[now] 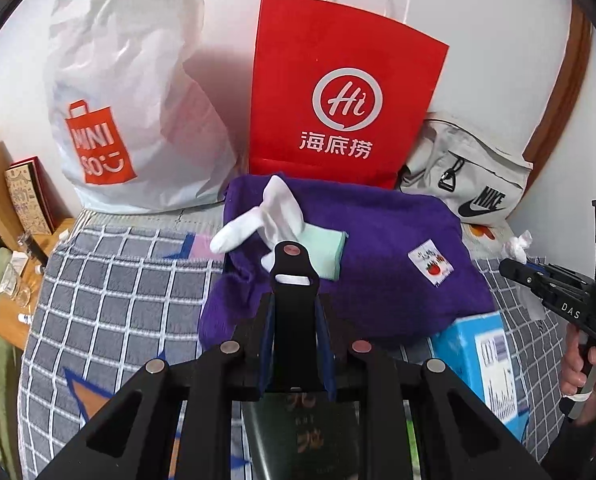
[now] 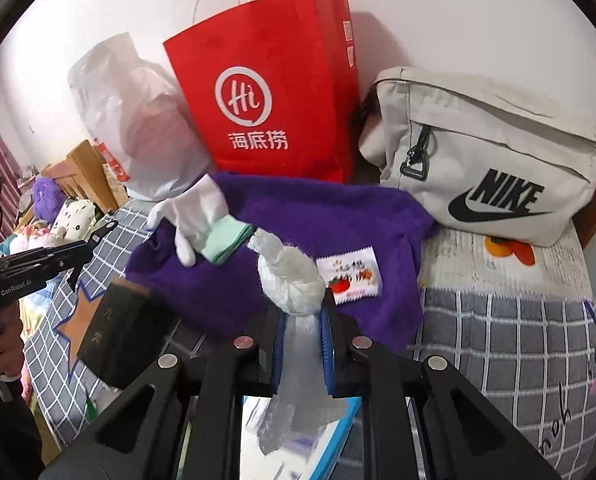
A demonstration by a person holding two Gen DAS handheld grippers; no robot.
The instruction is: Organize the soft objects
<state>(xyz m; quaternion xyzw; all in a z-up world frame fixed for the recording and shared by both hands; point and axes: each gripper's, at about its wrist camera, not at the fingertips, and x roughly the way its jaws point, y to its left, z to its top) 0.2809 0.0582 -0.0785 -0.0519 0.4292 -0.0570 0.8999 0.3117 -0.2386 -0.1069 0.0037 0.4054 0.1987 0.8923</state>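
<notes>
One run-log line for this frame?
left hand-held gripper: shut on black strap | right hand-held gripper: shut on white plastic bag | purple sweater: on bed

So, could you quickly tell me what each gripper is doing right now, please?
Left gripper: shut on a black strap.
Right gripper: shut on a knotted white bag.

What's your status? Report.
Left gripper shut on black strap. Right gripper shut on knotted plastic bag. Purple sweater ahead, white glove on top.

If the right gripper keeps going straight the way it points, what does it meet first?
Probably the fuzzy purple sweater on the bed, near the small printed snack packet. The right gripper is clamped on a knotted white plastic bag, which would touch first; depth is unclear.
</notes>
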